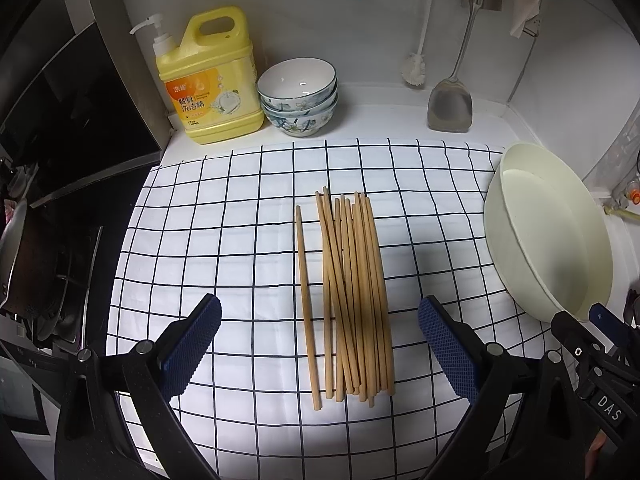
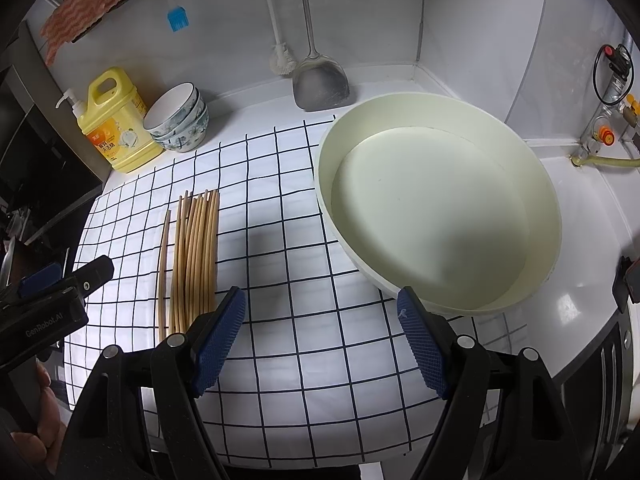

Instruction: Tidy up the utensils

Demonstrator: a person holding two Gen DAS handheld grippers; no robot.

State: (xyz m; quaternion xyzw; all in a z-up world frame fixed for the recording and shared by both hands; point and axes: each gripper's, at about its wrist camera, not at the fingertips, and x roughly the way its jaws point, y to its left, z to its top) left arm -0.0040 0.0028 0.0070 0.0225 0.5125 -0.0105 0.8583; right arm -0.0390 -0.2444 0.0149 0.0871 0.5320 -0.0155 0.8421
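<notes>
Several wooden chopsticks (image 1: 354,296) lie in a loose bundle on a white checked cloth (image 1: 224,240), with one chopstick (image 1: 306,304) lying apart to their left. My left gripper (image 1: 320,308) is open and empty, above the cloth with its jaws on either side of the bundle's near end. The bundle also shows in the right wrist view (image 2: 194,256), left of my right gripper (image 2: 322,304), which is open and empty over the cloth (image 2: 304,332). A cream basin (image 2: 440,208) stands just ahead and right of it; in the left wrist view the basin (image 1: 548,232) is at the right.
A yellow detergent jug (image 1: 212,80) and stacked patterned bowls (image 1: 300,96) stand at the back left. A metal spatula (image 1: 450,108) and a brush (image 1: 414,68) hang at the back wall. A stove (image 1: 44,264) lies to the left. Gas fittings (image 2: 612,120) are at the right.
</notes>
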